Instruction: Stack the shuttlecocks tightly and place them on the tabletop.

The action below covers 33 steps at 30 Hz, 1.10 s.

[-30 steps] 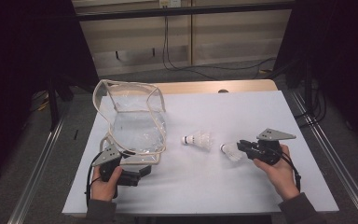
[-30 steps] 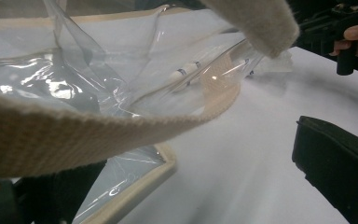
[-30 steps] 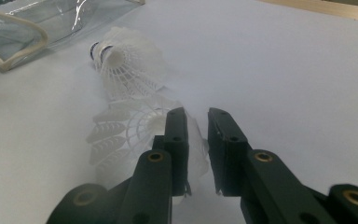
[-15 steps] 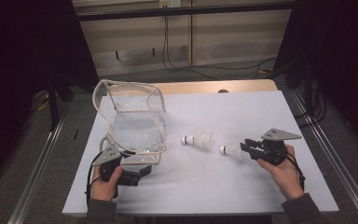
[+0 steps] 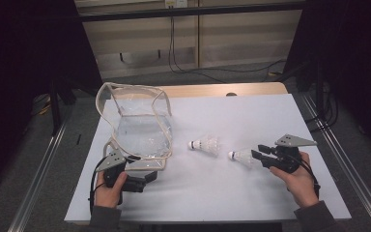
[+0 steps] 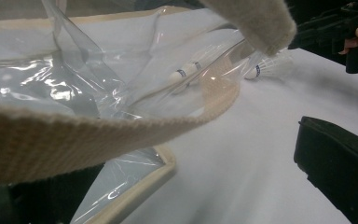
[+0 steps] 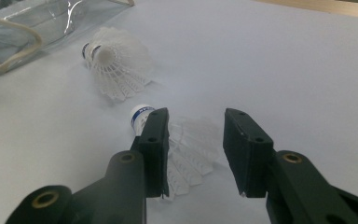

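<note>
Lying between tool (image 7: 196, 154) jaws: shuttlecock (image 7: 191, 149)

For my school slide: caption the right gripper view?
Open right gripper straddles a white shuttlecock lying on the table.

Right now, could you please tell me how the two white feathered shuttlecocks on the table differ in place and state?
The nearer white feathered shuttlecock lies between the right gripper's jaws, which have just been opening, their pads off it; the farther white feathered shuttlecock lies free, nothing around it. The farther one lies closer to the clear plastic bag with beige trim; the nearer one lies closer to the person's right hand. Both rest on their sides on the white table, blue-banded at the cork.
</note>
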Motion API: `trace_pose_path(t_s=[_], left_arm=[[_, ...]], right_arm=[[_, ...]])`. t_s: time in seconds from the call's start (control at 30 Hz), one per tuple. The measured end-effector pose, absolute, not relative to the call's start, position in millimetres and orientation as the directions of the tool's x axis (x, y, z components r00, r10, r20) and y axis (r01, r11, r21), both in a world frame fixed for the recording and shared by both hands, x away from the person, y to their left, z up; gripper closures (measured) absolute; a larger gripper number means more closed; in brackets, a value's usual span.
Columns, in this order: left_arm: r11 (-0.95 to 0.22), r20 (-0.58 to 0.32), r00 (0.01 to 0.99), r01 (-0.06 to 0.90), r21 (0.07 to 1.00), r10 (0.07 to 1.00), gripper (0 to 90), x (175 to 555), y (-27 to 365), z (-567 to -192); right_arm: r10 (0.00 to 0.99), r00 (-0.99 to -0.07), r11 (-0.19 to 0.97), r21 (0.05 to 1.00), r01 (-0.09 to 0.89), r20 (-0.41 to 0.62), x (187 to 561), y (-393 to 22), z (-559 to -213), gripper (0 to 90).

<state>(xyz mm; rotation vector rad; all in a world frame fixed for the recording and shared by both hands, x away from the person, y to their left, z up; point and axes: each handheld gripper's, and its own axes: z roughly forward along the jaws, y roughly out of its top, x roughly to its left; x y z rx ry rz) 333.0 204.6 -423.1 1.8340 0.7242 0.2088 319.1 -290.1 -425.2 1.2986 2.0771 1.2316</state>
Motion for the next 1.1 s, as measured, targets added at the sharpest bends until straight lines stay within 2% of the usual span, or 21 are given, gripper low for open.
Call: trace_pose_path(t_s=[0.17,0.4,0.73,0.9,1.1], left_arm=[[-0.212,-0.199,0.796,0.378,0.901,0.571,2.1,332.9,204.3,-422.9],[-0.212,-0.199,0.796,0.377,0.901,0.571,2.1,332.8,204.2,-422.9],[-0.215,-0.196,0.798,0.376,0.901,0.570,2.1,333.0,204.4,-422.9],[-0.211,-0.200,0.796,0.378,0.901,0.571,2.1,332.7,204.4,-422.7],[-0.211,-0.201,0.796,0.378,0.901,0.571,2.1,332.7,204.5,-422.7]], right_arm=[[0.857,-0.498,0.168,0.844,0.510,0.130,317.1,-288.6,-422.9,56.2],[0.844,-0.509,0.142,0.844,0.517,0.170,316.1,-282.0,-422.2,37.3],[0.835,-0.515,0.137,0.833,0.536,0.194,316.0,-272.0,-425.8,22.2],[0.841,-0.506,0.145,0.822,0.551,0.192,316.0,-269.1,-430.5,17.9],[0.840,-0.497,0.126,0.812,0.570,0.219,316.6,-267.8,-434.6,17.5]])
